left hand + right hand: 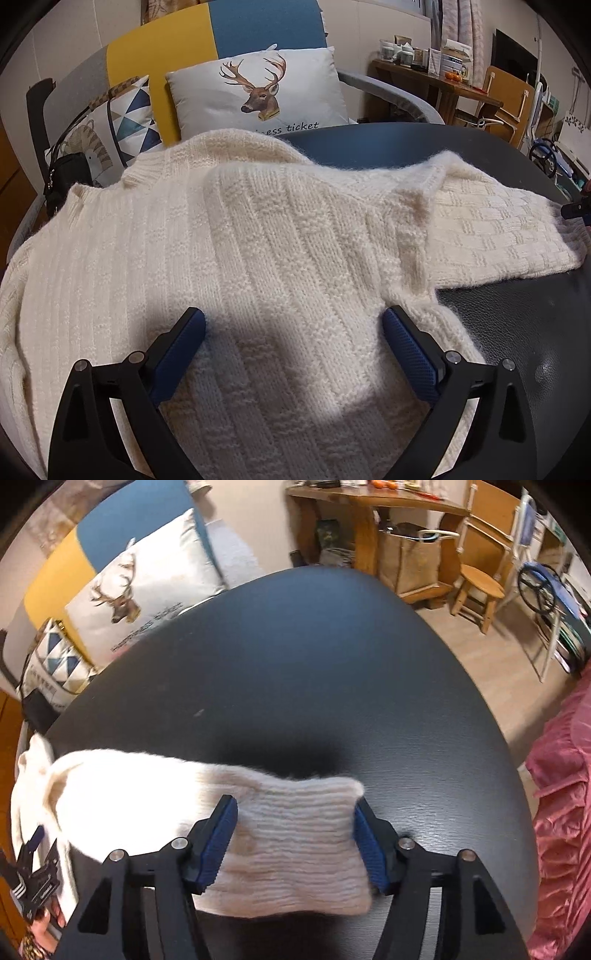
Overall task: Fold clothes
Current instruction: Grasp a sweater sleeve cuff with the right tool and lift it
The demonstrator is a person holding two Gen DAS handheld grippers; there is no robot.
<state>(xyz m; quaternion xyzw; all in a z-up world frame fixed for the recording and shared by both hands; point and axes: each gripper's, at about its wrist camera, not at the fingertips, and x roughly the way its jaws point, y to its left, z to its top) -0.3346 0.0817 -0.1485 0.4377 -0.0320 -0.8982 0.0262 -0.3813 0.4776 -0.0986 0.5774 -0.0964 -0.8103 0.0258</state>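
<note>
A cream knitted sweater (258, 221) lies spread on the black round table (524, 332), its body towards the sofa. One sleeve (498, 236) stretches out flat to the right. My left gripper (293, 314) hovers over the sweater's body with its jaws wide open and only flat knit below them. In the right wrist view the sleeve's ribbed cuff (295, 849) rests flat on the table (295, 664). My right gripper (294, 803) is open, and its blue pads (218, 838) flank the cuff's two edges without squeezing it.
A deer-print cushion (258, 96) and a triangle-patterned cushion (125, 114) lean on the blue and yellow sofa behind the table. A black bag (62, 177) sits at the left. A wooden stool (480, 587) stands on the floor, and pink fabric (565, 794) hangs at the right.
</note>
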